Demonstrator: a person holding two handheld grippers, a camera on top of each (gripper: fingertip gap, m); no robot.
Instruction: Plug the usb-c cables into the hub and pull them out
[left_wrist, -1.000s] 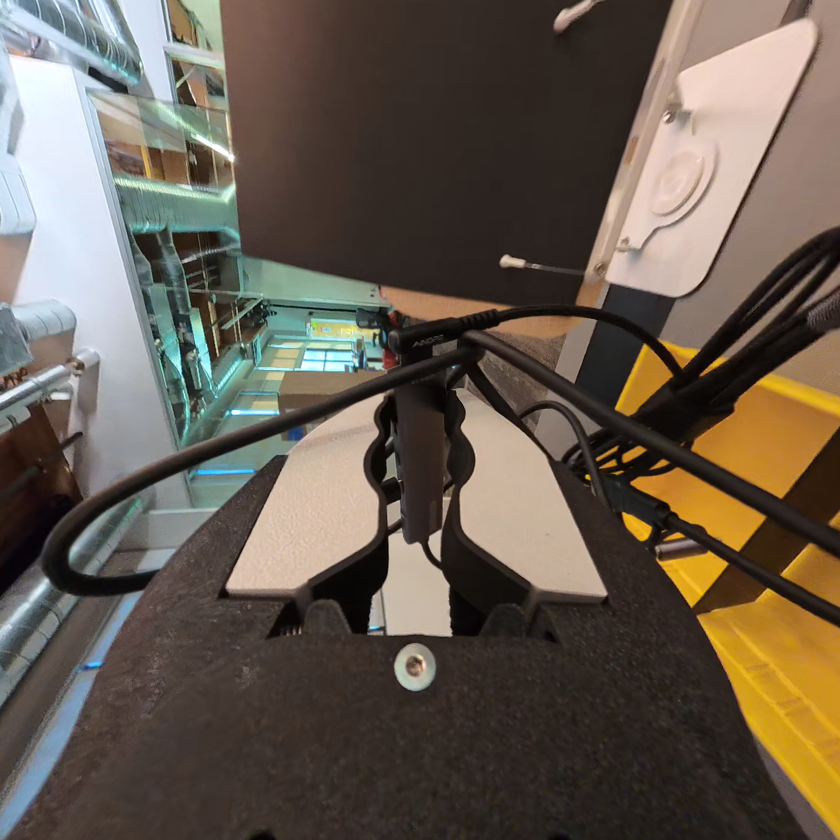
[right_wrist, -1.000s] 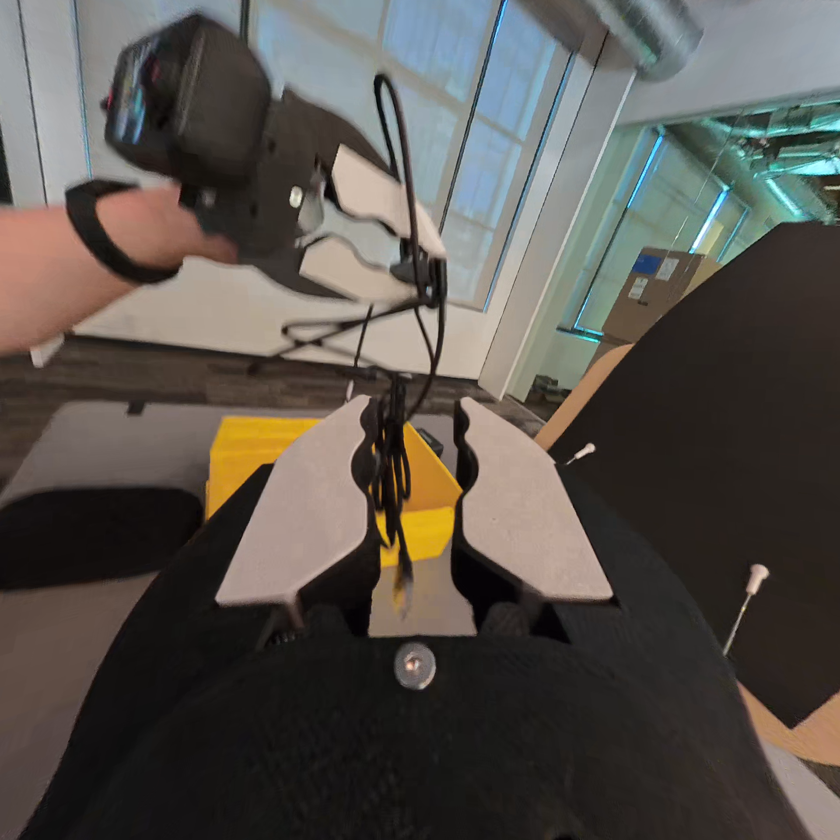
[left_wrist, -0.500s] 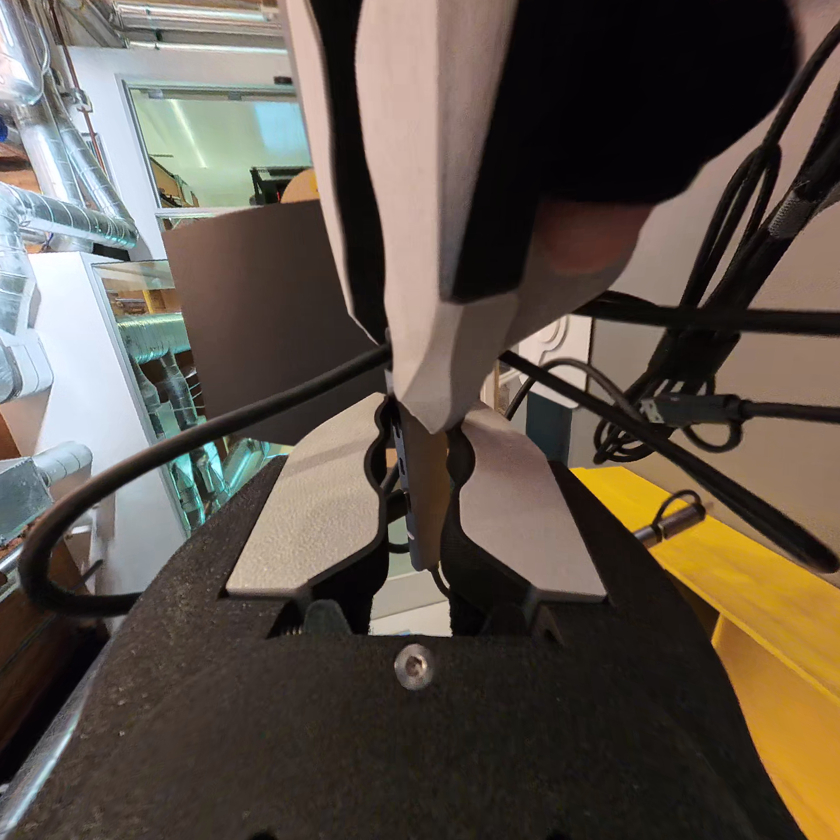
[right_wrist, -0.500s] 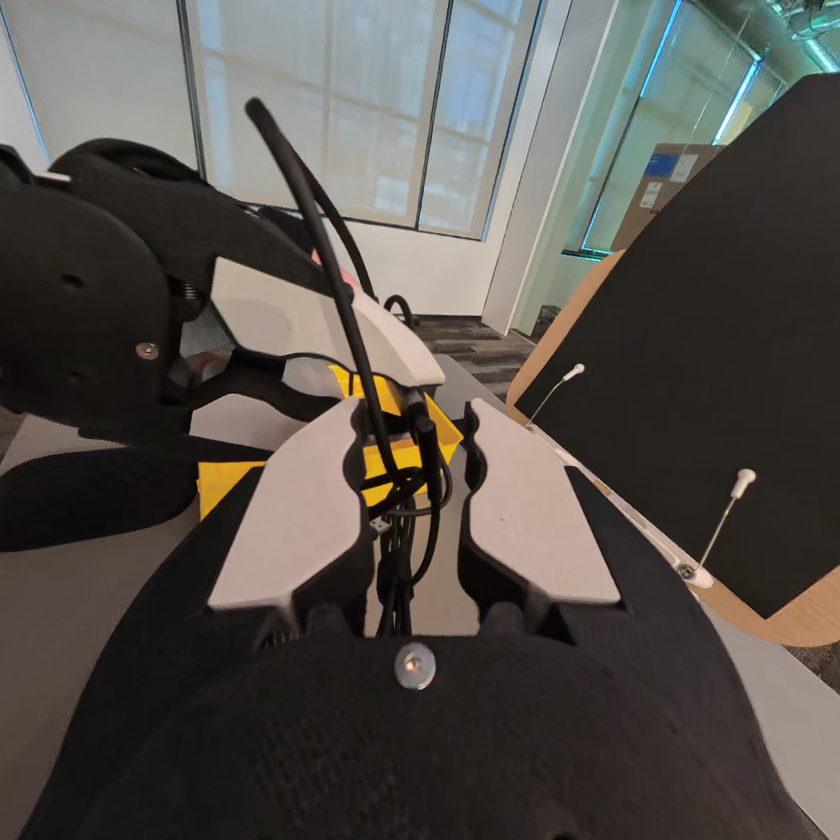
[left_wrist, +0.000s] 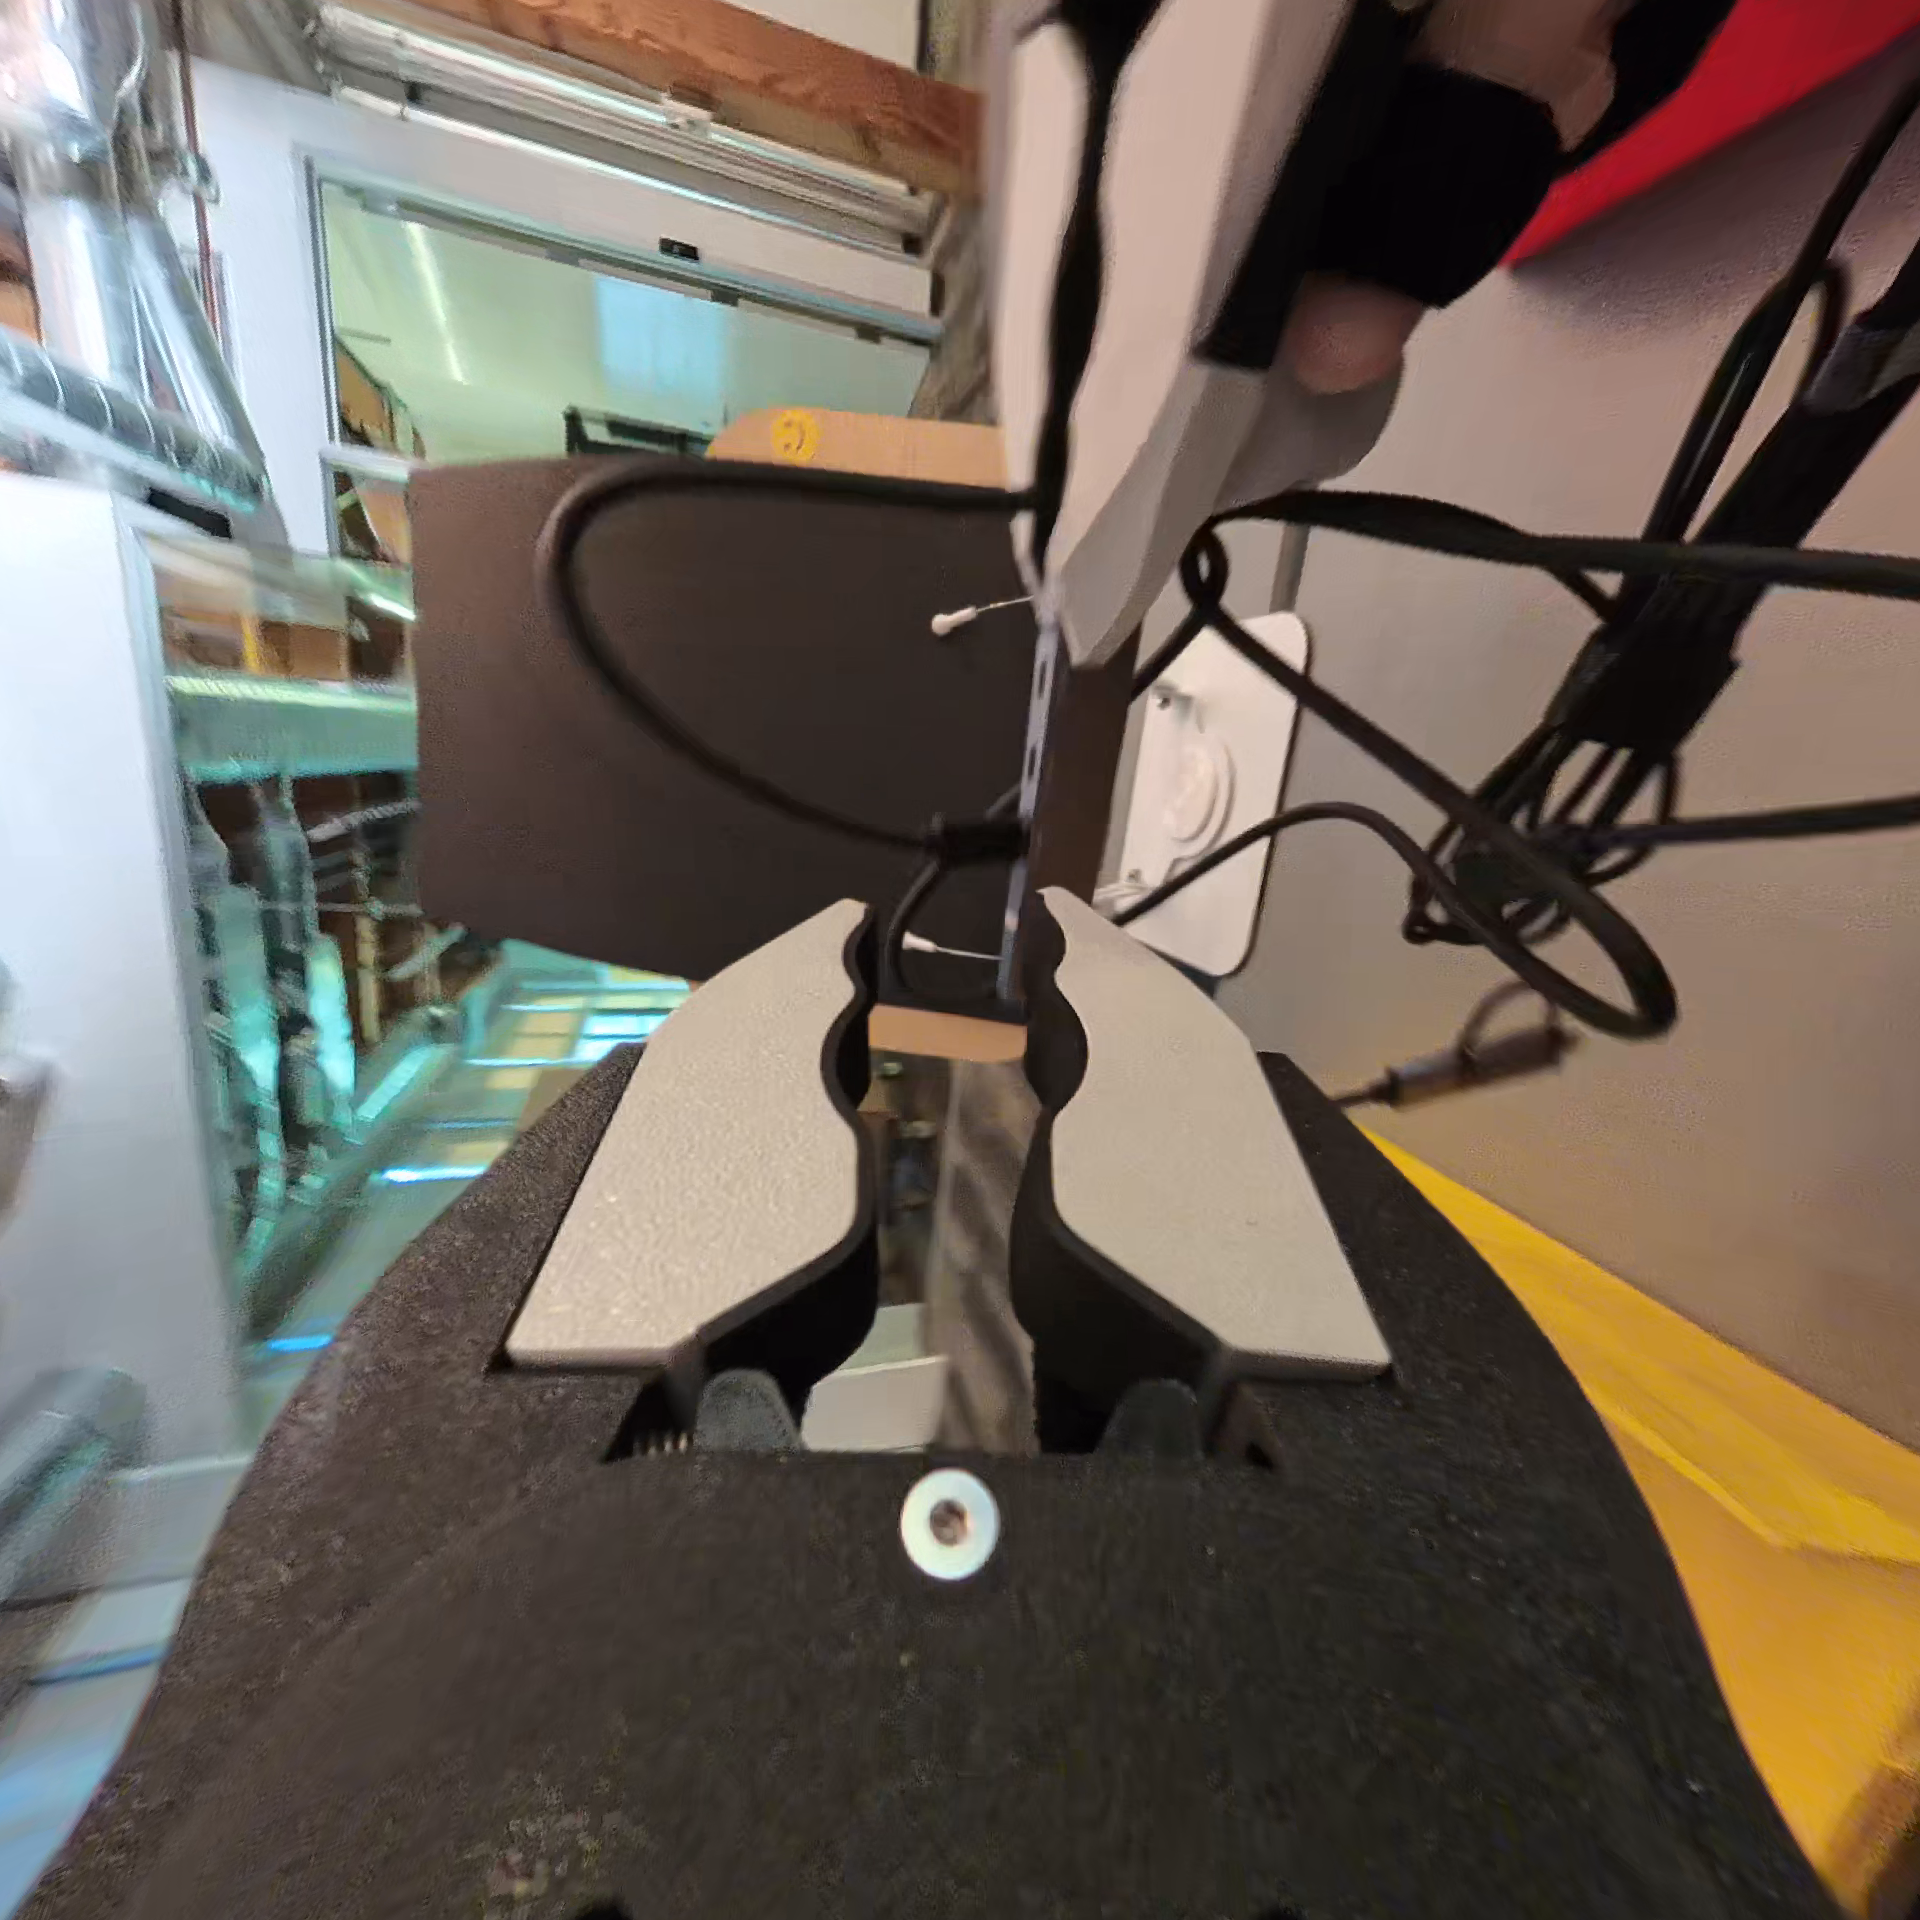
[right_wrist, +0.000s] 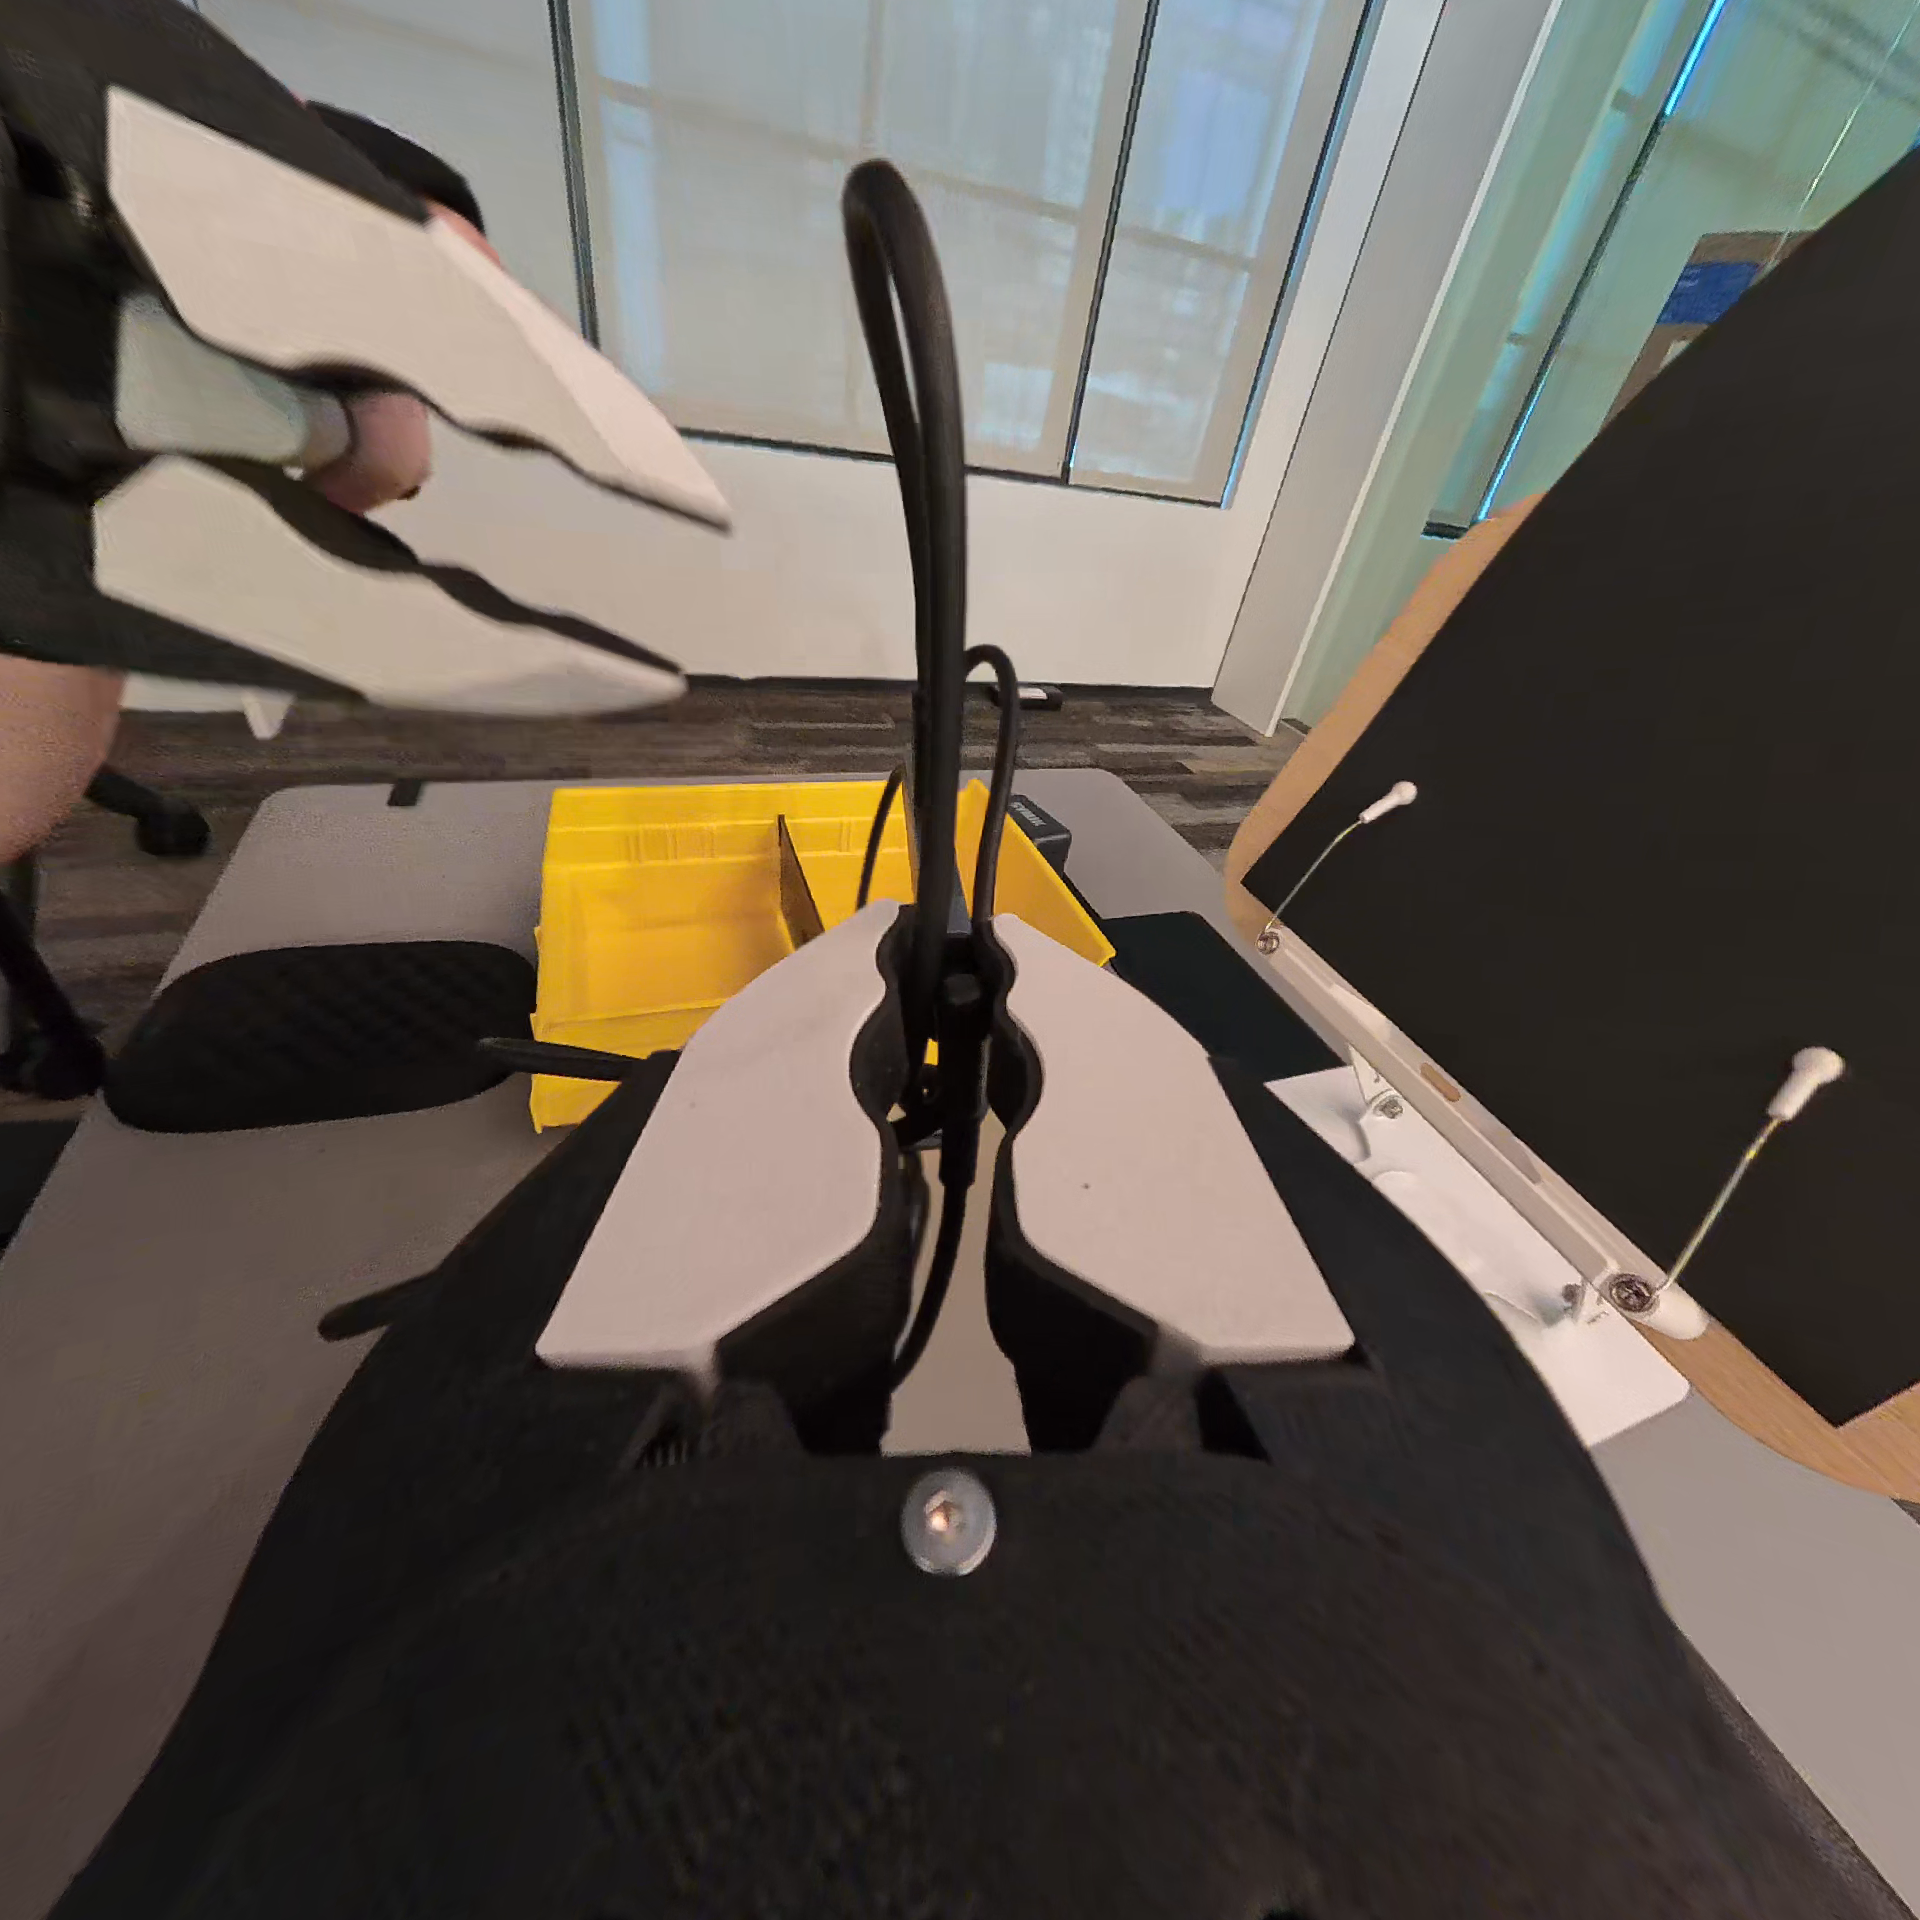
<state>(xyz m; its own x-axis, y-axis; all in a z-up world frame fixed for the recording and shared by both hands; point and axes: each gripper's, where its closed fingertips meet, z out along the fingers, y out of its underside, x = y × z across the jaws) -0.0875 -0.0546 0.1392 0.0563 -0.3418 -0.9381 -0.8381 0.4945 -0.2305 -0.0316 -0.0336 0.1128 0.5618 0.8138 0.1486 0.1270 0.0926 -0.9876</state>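
Your right gripper (right_wrist: 943, 935) has its fingers clamped on the hub (left_wrist: 1039, 769) and black cables (right_wrist: 925, 520) at frame centre, above the yellow bin (right_wrist: 665, 894). Your left gripper (left_wrist: 951, 940) has its fingers apart, gripping nothing, just below the hanging hub.

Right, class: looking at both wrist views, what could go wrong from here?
1. The right tongs pinch the slim grey hub only at one end, so it may swing or slip out.
2. A tangle of loose black cables hangs close beside the hub; the open left tongs could snag a loop when they go to grasp it.
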